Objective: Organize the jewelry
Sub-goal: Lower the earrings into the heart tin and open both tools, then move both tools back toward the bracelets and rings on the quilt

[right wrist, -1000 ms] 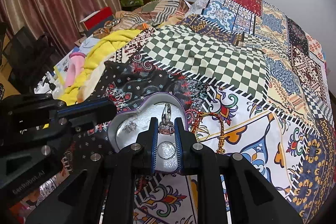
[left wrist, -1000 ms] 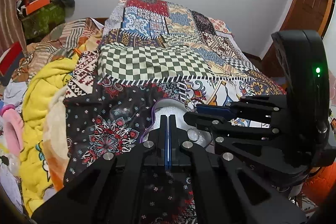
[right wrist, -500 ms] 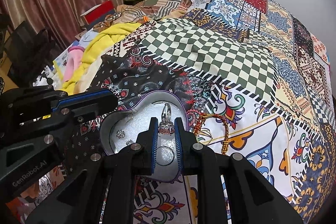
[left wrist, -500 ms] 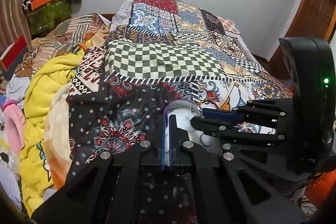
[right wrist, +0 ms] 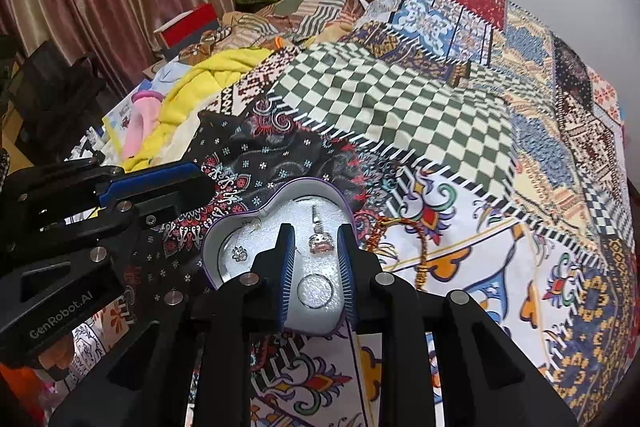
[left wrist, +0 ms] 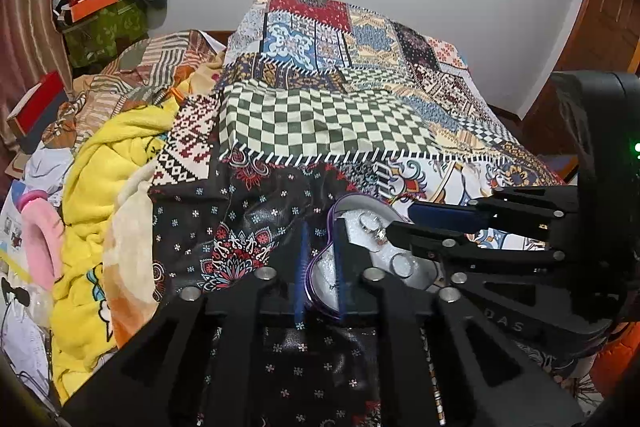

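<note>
The right gripper (right wrist: 316,267) hangs over the near half of a heart-shaped jewelry box (right wrist: 216,247) on the patchwork bedspread (right wrist: 400,107). Its jaws are parted a moderate way and hold nothing. Between them, on the box's white padding, lie a plain round ring (right wrist: 315,291) and, just beyond it, a stone-set ring (right wrist: 320,241) standing tilted. A small sparkly earring (right wrist: 239,253) lies in the left lobe of the box.

The left gripper (left wrist: 319,267) has its jaws narrowly parted astride the purple rim (left wrist: 310,279) of the box, not visibly clamped on it.

Just right of the box, a red-and-gold beaded bracelet (right wrist: 420,243) lies on the cloth, outside it.

The step in hand is judged to be settling the rings in the box. To do it well, the right gripper should lift straight up so that a finger does not catch the tilted ring, while the left steadies the box by its rim, since the soft bedding could let it tip. The bracelet would then be the piece left to bring in.
</note>
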Action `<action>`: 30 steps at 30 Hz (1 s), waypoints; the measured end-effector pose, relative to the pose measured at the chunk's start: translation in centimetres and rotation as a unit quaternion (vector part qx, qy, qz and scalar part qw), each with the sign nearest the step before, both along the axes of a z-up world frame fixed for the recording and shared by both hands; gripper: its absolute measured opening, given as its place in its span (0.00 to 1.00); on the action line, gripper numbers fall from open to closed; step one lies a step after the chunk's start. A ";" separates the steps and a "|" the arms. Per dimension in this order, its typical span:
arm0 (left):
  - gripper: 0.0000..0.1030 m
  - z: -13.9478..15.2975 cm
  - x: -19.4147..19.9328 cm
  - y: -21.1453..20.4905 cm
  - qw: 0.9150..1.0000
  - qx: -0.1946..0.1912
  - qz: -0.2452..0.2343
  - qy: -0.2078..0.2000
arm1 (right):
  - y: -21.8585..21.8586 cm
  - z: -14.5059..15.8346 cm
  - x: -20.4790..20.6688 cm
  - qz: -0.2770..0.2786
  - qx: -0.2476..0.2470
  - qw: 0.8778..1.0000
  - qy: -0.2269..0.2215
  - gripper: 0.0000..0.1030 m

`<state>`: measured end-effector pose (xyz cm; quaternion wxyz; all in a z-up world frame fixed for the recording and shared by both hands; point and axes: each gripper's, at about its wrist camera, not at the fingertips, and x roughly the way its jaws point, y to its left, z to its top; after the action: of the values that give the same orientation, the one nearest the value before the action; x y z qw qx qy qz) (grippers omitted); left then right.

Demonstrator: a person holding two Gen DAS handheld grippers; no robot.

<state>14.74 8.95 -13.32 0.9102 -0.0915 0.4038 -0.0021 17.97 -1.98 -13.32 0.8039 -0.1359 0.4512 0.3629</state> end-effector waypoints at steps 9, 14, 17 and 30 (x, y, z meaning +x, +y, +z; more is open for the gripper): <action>0.26 2.4 -1.3 -1.3 1.000 0.014 -0.003 -0.022 | -2.6 3.2 -1.1 -0.023 0.013 0.999 -0.039 0.20; 0.33 3.3 -2.0 -2.8 0.999 0.021 -0.016 -0.030 | -4.6 4.7 -2.2 -0.038 0.020 0.997 -0.061 0.20; 0.35 3.6 -2.4 -3.8 0.999 0.023 -0.027 -0.030 | -6.1 5.5 -2.7 -0.049 0.019 0.996 -0.075 0.20; 0.35 1.2 -2.4 -9.4 0.995 0.018 -0.099 0.007 | -12.0 5.1 -3.5 -0.105 0.003 0.991 -0.086 0.36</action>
<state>12.37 -0.48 -12.07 0.9040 -0.0350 0.4176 -0.0846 14.44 -13.94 -8.22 0.8740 -0.1162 0.3909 0.2643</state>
